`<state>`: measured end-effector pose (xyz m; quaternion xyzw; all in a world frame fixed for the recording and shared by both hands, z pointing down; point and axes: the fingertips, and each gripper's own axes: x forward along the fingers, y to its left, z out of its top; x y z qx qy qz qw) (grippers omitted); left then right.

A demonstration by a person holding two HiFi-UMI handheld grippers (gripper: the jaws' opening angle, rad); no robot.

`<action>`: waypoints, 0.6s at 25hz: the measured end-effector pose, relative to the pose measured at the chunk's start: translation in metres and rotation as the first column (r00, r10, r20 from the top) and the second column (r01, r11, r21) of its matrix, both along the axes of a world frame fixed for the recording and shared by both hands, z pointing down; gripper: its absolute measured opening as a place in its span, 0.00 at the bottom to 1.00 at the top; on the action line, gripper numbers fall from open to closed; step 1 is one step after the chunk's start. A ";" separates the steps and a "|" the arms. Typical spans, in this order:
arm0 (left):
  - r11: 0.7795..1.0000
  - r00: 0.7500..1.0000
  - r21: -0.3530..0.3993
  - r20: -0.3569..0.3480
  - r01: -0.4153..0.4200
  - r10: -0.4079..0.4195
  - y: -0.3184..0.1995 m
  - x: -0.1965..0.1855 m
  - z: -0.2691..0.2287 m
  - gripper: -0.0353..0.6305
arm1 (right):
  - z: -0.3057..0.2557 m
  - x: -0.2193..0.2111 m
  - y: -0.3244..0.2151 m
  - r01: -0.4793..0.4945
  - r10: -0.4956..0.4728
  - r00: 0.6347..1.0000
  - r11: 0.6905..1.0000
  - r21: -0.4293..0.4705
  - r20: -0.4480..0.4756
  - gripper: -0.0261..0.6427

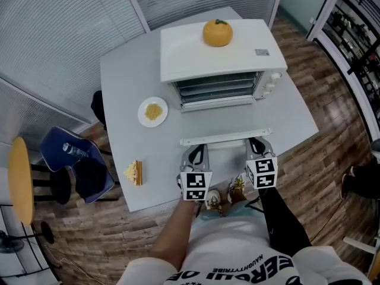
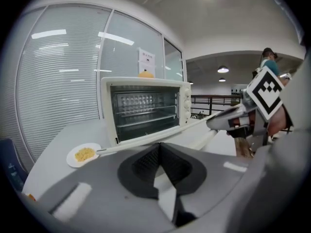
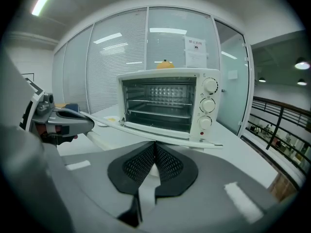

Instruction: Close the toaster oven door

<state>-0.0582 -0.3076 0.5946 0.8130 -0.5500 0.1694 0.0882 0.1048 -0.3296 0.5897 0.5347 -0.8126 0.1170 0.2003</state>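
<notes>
The white toaster oven (image 1: 219, 55) stands at the back of the grey table (image 1: 124, 76), its glass door folded down flat toward me. The door's white handle bar (image 1: 225, 139) lies just beyond both grippers. My left gripper (image 1: 199, 154) is shut and empty, its tips at the bar's left part. My right gripper (image 1: 256, 147) is shut and empty too, at the bar's right part. In the left gripper view the handle bar (image 2: 141, 142) crosses right above the closed tips (image 2: 159, 147). In the right gripper view the door's edge (image 3: 160, 135) runs just above the tips (image 3: 155, 147), with the oven (image 3: 167, 103) open behind.
An orange (image 1: 217, 32) sits on the oven's top. A small plate of yellow food (image 1: 152, 111) lies left of the oven, and a sandwich piece (image 1: 134, 173) sits near the table's front left edge. A blue chair (image 1: 77, 165) stands left of the table.
</notes>
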 end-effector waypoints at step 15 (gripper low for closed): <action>0.998 1.000 0.057 -0.008 0.030 -0.030 -0.028 0.000 -0.045 0.14 | -0.046 -0.002 -0.027 -0.019 0.015 0.998 0.997 0.070 0.064 0.04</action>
